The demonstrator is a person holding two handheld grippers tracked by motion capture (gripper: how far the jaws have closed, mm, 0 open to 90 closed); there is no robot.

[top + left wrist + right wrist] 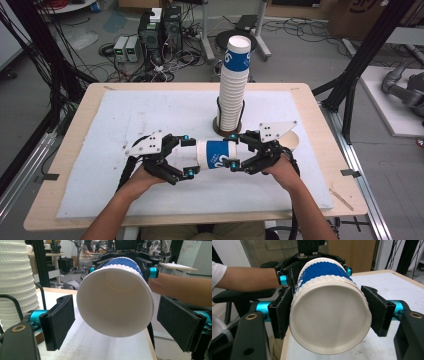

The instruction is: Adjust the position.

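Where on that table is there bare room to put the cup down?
The white mat is bare on its left half, from the stack of cups across to the wooden edge, and along the near strip in front of the forearms. It is crowded mid-table, where the left gripper and right gripper flank the cup below the stack.

White "6"-like mark on top stacked cup's (238, 54) blue band.

Grey floor (320, 45) strewn with cables (165, 70); computer towers (160, 30); black frame posts (370, 50).
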